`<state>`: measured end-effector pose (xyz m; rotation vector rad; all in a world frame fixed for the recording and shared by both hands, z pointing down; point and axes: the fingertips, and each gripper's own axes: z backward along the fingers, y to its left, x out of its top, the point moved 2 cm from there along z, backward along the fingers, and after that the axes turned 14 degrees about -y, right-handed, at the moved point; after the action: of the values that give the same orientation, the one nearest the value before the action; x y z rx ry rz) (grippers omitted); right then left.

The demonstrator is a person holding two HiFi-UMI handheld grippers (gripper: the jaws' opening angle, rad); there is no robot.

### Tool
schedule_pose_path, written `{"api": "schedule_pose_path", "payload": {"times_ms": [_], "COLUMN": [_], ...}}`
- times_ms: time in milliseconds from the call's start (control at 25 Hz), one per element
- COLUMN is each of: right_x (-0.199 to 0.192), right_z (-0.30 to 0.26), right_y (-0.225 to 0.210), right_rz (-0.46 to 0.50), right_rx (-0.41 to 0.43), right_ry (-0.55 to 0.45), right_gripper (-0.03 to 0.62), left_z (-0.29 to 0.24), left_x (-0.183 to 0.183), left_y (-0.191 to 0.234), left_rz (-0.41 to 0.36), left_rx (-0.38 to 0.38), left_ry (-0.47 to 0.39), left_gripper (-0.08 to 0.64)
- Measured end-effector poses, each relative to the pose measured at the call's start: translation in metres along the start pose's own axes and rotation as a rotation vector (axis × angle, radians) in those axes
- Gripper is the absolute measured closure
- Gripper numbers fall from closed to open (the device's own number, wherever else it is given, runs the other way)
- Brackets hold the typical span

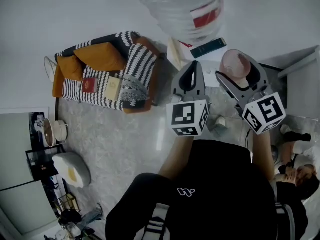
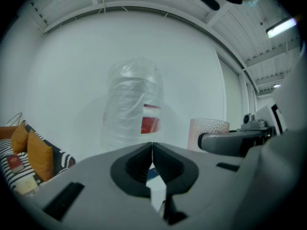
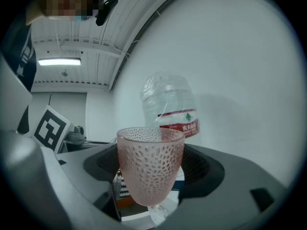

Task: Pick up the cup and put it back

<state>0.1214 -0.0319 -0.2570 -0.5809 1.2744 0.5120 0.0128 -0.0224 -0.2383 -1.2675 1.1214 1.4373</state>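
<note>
A pink dimpled cup point(image 3: 150, 164) stands upright between the jaws of my right gripper point(image 3: 151, 169), which is shut on it and holds it in the air. From the head view the cup point(image 1: 235, 64) shows pink inside the right gripper point(image 1: 239, 70), in front of a large clear water bottle point(image 1: 185, 9). My left gripper point(image 2: 151, 150) is shut with nothing in it, its pads touching. It hangs just left of the right one point(image 1: 191, 74). The cup point(image 2: 206, 132) also appears at the right of the left gripper view.
The big water bottle point(image 3: 170, 104) with a red label stands close ahead against a white wall. Far below lie a striped sofa with orange cushions point(image 1: 102, 71), a pale rug point(image 1: 125, 139), a dark book point(image 1: 207, 47) and a shelf at the left point(image 1: 50, 134).
</note>
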Motion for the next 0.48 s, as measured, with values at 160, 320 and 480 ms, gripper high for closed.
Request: {"api": "schedule_pose_path", "payload": {"times_ms": [160,320,480], "right_x": [-0.015,-0.034,-0.063], "right_z": [0.000,0.005,0.007], "right_y": [-0.001,0.000,-0.001], "right_rz": [-0.012,-0.013,-0.015], "right_rx": [-0.005,-0.020,-0.040], "right_ry": [-0.005,0.005,0.026], "right_gripper": [0.207,0.207,0.207], "left_z": [0.002,0.005,0.006], "left_x": [-0.017,-0.040,-0.072], "left_y": [0.011,0.017,0.024], "left_rz": [-0.002,0.001,0.005], "left_rx": [0.000,-0.019,-0.052], "left_ry": [0.015,0.034,0.065], "left_gripper": [0.546,0.546,0.546]}}
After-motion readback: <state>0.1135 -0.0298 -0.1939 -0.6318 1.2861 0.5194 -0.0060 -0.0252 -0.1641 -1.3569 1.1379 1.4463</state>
